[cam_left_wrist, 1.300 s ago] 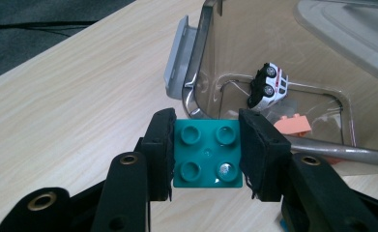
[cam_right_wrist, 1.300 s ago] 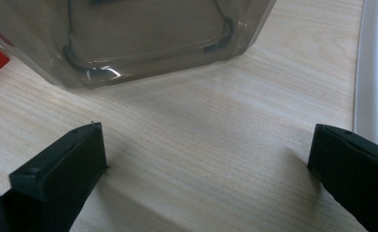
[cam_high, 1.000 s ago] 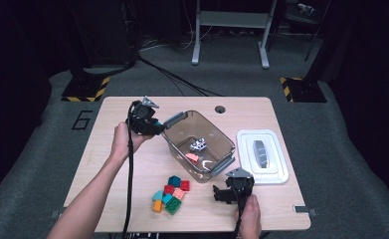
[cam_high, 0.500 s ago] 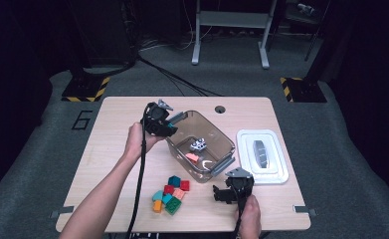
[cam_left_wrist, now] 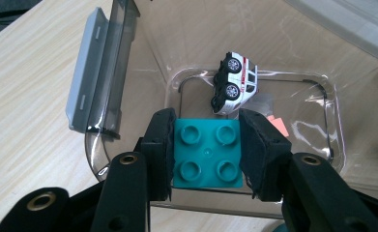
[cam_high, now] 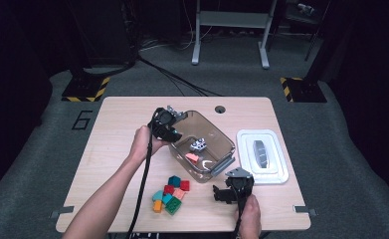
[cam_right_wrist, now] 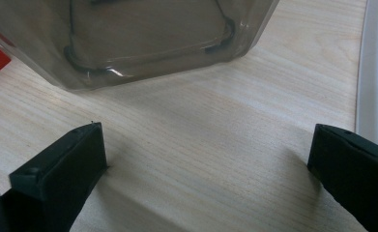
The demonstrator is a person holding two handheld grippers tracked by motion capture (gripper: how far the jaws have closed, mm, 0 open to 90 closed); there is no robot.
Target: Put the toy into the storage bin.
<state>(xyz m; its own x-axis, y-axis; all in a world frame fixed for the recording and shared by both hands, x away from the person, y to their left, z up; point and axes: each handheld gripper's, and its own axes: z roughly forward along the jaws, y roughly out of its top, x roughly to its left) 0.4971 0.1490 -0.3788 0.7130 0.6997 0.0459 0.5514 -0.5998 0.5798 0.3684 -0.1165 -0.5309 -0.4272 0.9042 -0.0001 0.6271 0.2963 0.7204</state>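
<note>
My left gripper [cam_left_wrist: 207,150] is shut on a teal four-stud brick [cam_left_wrist: 206,154] and hangs over the near-left end of the clear plastic bin [cam_left_wrist: 128,72]. In the high view that gripper [cam_high: 174,132] sits at the bin's [cam_high: 224,139] left rim. Inside the bin lie a white toy car [cam_left_wrist: 235,82] on its side and a small orange piece [cam_left_wrist: 277,124]; the car [cam_high: 198,145] and the orange piece [cam_high: 192,158] are also in the high view. My right gripper [cam_right_wrist: 206,159] rests open on bare wood just in front of the bin [cam_right_wrist: 152,43], and stands at the table's front [cam_high: 221,194].
A pile of several coloured bricks [cam_high: 170,194] lies on the table front of centre. The bin's white lid [cam_high: 261,157] lies flat to the right of the bin, its edge [cam_right_wrist: 377,67] near my right gripper. The table [cam_high: 117,124] has a round hole [cam_high: 220,109] at the back.
My left gripper has carried the teal brick rightwards and down, from beside the bin's left end to over its rim. The right gripper has stayed put.
</note>
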